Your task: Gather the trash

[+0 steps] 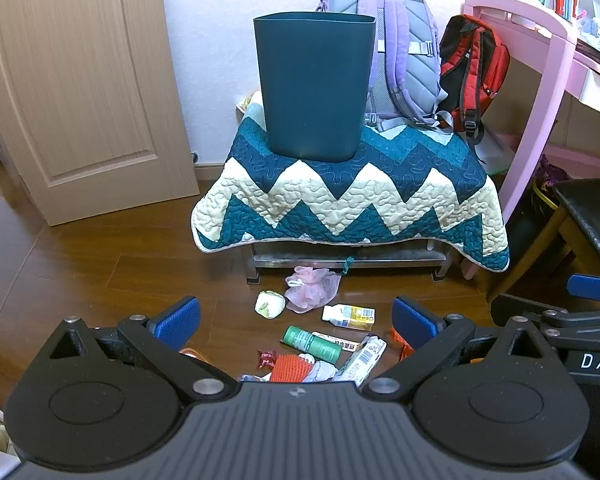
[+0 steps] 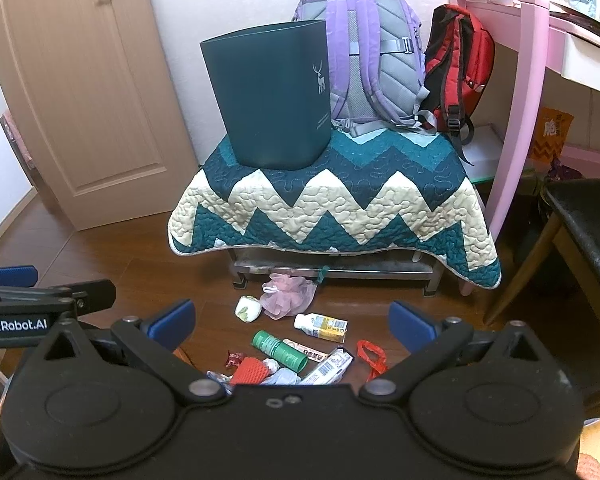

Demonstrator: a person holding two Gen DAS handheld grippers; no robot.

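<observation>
A: Dark teal plastic, that bin (image 1: pixel 314 88), standing upright on the zigzag quilt (image 1: pixel 352 196) that drapes the low bench, up at twelve o'clock in the left wrist view. A purple backpack (image 1: pixel 400 52) leans right behind it, a red backpack (image 1: pixel 474 68) beside that at two o'clock.

B: And the trash itself?

A: All on the wooden floor (image 1: pixel 100 264) in front of the bench, between the fingers of the left gripper (image 1: pixel 296 320). A pink mesh pouf (image 1: pixel 312 288) lies nearest the bench, a small white wad (image 1: pixel 269 303) touching it at nine o'clock.

B: Which way do the long pieces run?

A: The small white-and-yellow bottle (image 1: pixel 349 317) lies on its side, long axis running nine to three, cap toward nine. The green tube (image 1: pixel 311 344) lies flat too, its axis slanting from ten to four. The white carton (image 1: pixel 362 362) slants the other way, one to seven. An orange net (image 1: pixel 290 368) and a small red wrapper (image 1: pixel 267 358) sit at the near edge of the heap, partly hidden by the gripper body.

B: The grippers?

A: Both spread wide, nothing between the blue pads. The right gripper (image 2: pixel 292 320) hangs over the same heap; from its view a red strap (image 2: pixel 374 358) lies on the floor at four o'clock from the bottle. The two tools sit side by side, near each other.
</observation>
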